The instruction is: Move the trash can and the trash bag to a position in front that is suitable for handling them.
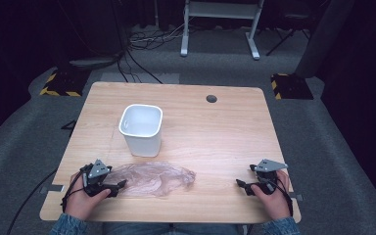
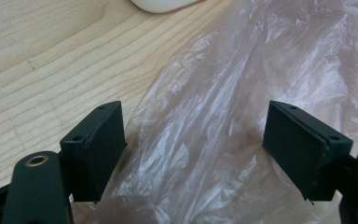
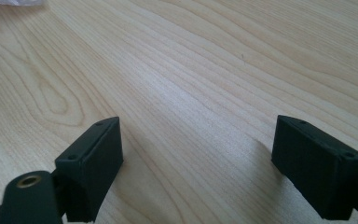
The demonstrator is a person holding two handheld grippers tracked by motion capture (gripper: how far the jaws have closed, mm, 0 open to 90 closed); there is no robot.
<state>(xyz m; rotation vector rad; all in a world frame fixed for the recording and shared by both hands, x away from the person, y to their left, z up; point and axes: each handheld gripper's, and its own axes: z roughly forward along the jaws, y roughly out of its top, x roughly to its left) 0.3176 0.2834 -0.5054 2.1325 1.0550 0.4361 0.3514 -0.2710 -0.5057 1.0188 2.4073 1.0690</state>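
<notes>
Both tongs gape: left tongs (image 2: 193, 154) straddle the plastic bag (image 1: 152, 178) (unclamped), right tongs (image 3: 198, 168) over bare table (image 3: 205, 70).

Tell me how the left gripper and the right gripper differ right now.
The left gripper has the clear plastic bag lying between its open fingers; the right gripper has just bare wooden table between its own. The left sits at the bag's end, the right well apart from it. Both stand wide open, low over the table's near edge.
</notes>
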